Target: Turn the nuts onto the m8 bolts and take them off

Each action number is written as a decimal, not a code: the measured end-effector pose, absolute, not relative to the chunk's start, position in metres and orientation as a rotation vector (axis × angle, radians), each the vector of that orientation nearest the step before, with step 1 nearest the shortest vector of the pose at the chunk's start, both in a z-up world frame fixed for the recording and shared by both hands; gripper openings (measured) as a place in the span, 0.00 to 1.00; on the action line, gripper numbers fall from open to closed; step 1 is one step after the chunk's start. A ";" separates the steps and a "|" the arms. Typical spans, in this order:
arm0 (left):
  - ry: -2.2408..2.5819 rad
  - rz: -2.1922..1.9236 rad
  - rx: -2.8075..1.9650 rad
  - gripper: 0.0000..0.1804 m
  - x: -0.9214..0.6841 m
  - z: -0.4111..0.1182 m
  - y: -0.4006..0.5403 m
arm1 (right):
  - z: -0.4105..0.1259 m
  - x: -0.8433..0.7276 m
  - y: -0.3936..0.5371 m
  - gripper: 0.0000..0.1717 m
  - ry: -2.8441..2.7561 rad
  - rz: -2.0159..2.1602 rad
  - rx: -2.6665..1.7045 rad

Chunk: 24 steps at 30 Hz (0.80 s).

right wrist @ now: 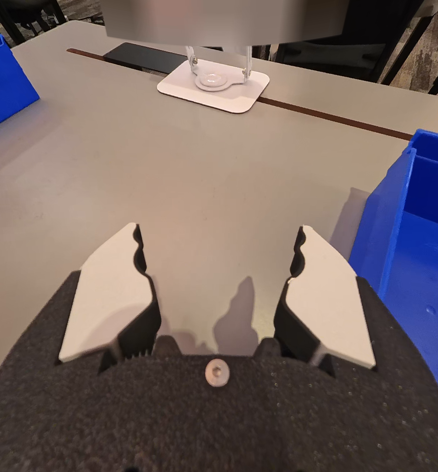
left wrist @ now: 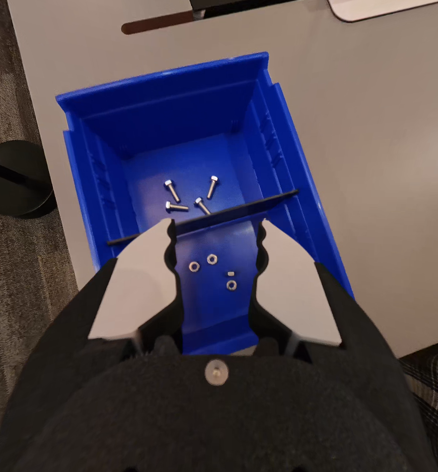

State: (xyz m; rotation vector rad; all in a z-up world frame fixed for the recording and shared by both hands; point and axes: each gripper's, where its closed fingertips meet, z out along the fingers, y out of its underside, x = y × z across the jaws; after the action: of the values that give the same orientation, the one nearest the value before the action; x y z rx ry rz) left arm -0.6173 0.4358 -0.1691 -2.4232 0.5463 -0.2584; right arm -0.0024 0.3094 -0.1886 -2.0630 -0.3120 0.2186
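Grey table [right wrist: 187, 158] w/ blue bins, patterned carpet [left wrist: 13, 255] (blurry); both tools released, nothing gripped.

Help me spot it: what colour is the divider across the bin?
Black divider, best seen in the left wrist view.

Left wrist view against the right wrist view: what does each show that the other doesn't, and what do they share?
Only the left wrist view shows inside a blue bin: four bolts beyond a black divider, four nuts on the near side, with the open, empty left claw above them.

Only the right wrist view shows the white stand base, a black slab, and the open, empty right claw over bare table.

Both show the grey table and blue bins.
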 end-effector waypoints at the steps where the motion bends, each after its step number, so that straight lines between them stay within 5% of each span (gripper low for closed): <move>1: 0.562 -0.248 -2.446 0.34 -0.616 -0.170 0.443 | -0.189 -0.003 0.309 0.65 -0.310 0.218 -2.062; 24: 0.538 0.027 -2.891 0.13 -0.632 -0.274 0.525 | -0.185 0.012 0.308 0.65 -0.291 0.160 -2.082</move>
State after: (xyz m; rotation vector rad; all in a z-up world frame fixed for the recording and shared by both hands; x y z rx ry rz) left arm -0.6315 0.5245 -0.2739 -2.8906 0.5377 0.0275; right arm 0.0124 0.3083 -0.1849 -2.0824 -0.2914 0.1597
